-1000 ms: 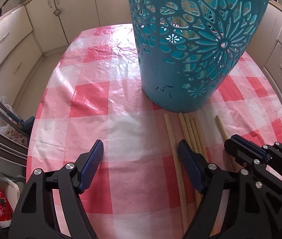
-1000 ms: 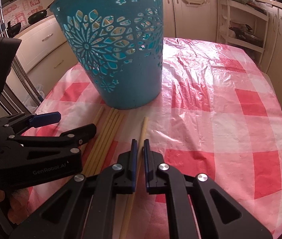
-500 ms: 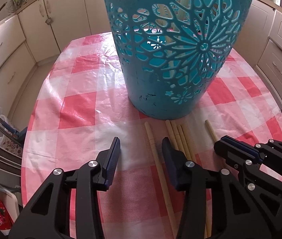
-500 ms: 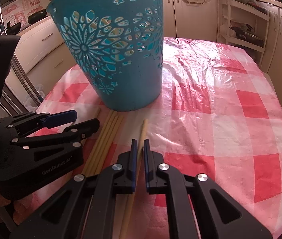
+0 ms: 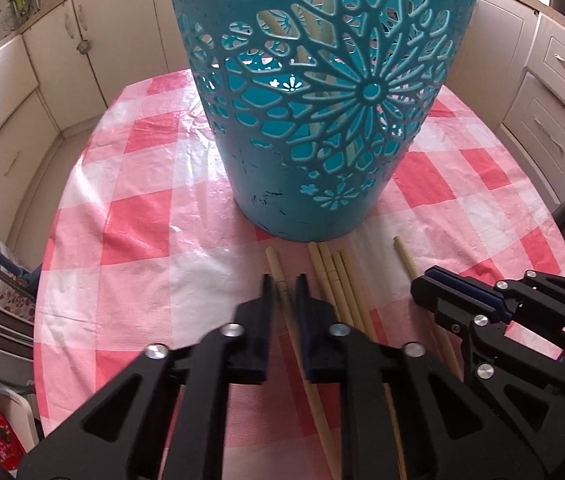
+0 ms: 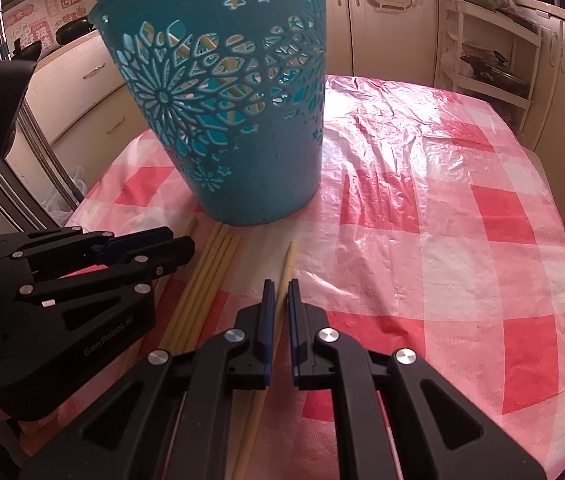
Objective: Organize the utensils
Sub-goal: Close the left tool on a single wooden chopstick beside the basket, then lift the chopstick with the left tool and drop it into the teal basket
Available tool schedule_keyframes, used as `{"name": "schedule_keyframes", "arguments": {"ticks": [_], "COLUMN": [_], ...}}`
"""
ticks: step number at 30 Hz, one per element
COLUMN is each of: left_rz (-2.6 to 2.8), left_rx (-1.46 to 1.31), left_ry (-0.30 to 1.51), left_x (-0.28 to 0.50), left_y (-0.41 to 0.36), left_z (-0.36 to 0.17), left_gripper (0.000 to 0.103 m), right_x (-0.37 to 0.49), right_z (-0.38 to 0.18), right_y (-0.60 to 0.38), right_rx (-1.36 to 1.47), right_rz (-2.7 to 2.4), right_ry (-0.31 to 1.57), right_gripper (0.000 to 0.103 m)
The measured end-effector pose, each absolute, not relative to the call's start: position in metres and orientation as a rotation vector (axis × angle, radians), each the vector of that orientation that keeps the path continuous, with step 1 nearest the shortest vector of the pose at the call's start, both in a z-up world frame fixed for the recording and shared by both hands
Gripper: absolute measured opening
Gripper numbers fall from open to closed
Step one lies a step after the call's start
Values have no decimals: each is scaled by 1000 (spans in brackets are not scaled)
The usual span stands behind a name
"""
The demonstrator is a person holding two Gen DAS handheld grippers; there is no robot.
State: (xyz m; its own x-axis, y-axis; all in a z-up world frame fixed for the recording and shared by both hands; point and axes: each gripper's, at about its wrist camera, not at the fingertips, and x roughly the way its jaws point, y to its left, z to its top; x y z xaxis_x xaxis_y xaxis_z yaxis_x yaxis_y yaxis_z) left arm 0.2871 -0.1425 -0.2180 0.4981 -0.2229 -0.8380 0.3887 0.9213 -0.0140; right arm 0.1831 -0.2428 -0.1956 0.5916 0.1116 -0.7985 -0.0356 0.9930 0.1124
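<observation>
A teal cut-out basket [image 5: 322,112] stands on the red-checked table, with several chopsticks inside. Several pale wooden chopsticks lie in front of it. My left gripper [image 5: 284,292] is shut on the leftmost chopstick [image 5: 278,276], low on the cloth. A bundle of chopsticks [image 5: 334,276] lies just right of it. My right gripper [image 6: 278,296] is shut on a single chopstick [image 6: 288,260] lying apart on the right, also seen in the left wrist view [image 5: 404,256]. The left gripper shows in the right wrist view [image 6: 154,248] beside the bundle [image 6: 210,280].
The table [image 6: 442,240] is covered in crinkled red and white plastic cloth. Cream kitchen cabinets [image 5: 42,80] surround it. A white shelf rack [image 6: 490,52] stands at the back right. The table edge runs close on the left [image 5: 54,280].
My left gripper has closed from wide open onto the leftmost chopstick and moved slightly toward the basket. My right gripper stays shut on its chopstick.
</observation>
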Motion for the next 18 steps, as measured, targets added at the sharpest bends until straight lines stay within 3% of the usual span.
{"name": "schedule_keyframes", "arguments": {"ticks": [9, 11, 18], "left_rz": [-352, -367, -360], "left_rx": [249, 241, 233], "left_ry": [960, 969, 960], "left_x": [287, 287, 283], "left_y": [-149, -149, -141], "left_z": [-220, -219, -214], "left_gripper": [12, 6, 5], "right_x": [183, 183, 180], "right_z": [-196, -196, -196], "right_y": [-238, -238, -236], "right_rx": [53, 65, 60], "right_rz": [87, 90, 84], "right_ry": [938, 941, 934], "right_gripper": [7, 7, 7]}}
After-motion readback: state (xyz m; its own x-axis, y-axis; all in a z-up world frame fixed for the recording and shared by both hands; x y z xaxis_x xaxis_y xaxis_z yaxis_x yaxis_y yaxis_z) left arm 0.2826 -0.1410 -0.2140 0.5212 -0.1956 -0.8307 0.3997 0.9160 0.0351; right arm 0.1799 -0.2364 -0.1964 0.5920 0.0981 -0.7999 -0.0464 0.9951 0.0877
